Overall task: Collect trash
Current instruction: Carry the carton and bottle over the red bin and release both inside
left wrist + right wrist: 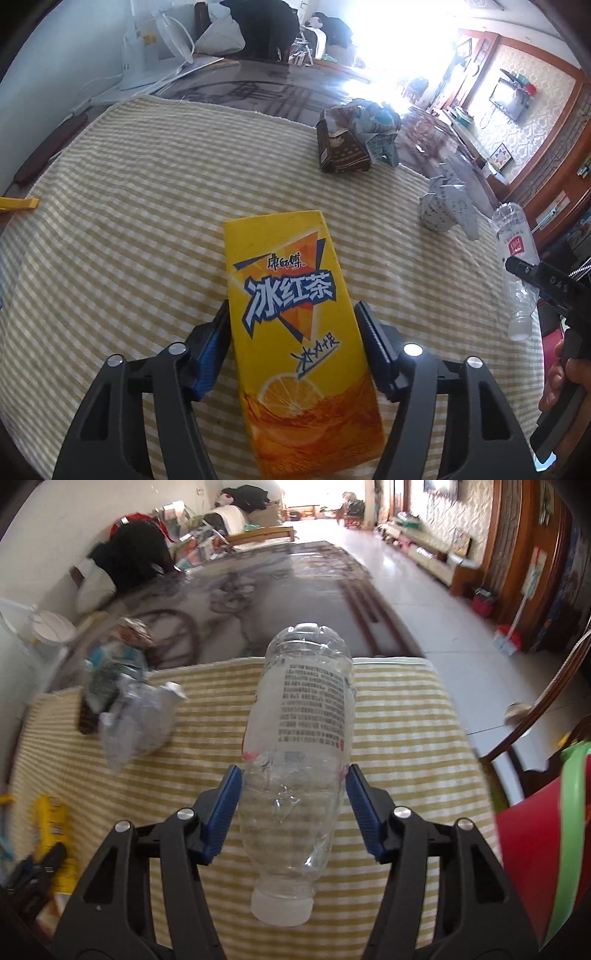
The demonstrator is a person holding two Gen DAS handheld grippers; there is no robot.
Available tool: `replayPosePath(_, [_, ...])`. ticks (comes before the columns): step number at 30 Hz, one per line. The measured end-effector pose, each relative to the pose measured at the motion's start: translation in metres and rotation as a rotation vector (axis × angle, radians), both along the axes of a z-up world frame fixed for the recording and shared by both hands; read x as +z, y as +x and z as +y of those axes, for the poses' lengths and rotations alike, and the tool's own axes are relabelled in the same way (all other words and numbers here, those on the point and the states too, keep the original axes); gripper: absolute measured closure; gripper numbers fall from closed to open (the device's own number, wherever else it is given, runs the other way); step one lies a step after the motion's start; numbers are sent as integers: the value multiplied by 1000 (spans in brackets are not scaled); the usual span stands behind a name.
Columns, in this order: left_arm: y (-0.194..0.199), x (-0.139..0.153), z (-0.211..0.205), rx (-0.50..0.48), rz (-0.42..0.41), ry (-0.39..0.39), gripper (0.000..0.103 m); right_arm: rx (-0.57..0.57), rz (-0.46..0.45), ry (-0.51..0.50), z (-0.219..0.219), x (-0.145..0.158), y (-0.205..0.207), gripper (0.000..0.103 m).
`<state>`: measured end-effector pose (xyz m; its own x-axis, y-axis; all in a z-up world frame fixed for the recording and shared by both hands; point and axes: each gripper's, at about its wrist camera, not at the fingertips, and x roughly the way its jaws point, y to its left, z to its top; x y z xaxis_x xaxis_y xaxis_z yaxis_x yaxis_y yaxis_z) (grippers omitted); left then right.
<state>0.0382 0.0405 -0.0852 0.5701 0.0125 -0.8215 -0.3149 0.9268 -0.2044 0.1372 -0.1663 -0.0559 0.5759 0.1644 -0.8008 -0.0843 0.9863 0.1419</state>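
Flanking the brown box (341,147): two crumpled papers (441,206).

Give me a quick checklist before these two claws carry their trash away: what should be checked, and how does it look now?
1. Left gripper around the yellow tea carton: ok, pads at both sides.
2. Right gripper on the clear bottle: ok, pads pressing its sides.
3. Bottle cap on: ok.
4. Red bin within reach: cannot tell.
5. Other trash left, crumpled paper and brown box: not ok, on the striped cloth.
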Motion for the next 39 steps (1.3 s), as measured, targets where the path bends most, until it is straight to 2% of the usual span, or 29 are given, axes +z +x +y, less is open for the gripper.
replayPosePath(2, [-3, 6, -3, -8, -13, 5, 44, 15, -38, -18, 3, 11, -7, 46])
replayPosePath(6, [-12, 22, -15, -35, -56, 26, 44, 46, -89, 9, 2, 33, -22, 46])
replayPosePath(11, [-24, 41, -32, -64, -107, 22, 44, 83, -162, 16, 0, 58, -49, 46])
replayPosePath(17, [-32, 53, -51, -103, -130, 7, 44, 93, -256, 3, -9, 83, -79, 46])
replayPosePath(20, [-35, 57, -63, -123, -137, 4, 43, 83, -273, 2, -17, 87, -83, 46])
replayPosePath(26, [-38, 62, -77, -144, -139, 2, 43, 65, -247, 19, -31, 80, -83, 46])
replayPosePath(32, [-39, 71, -94, -179, -157, 6, 43, 40, -288, 8, -44, 88, -93, 46])
replayPosePath(39, [-38, 80, -116, -225, -185, 2, 43, -18, -296, 20, -80, 92, -103, 46])
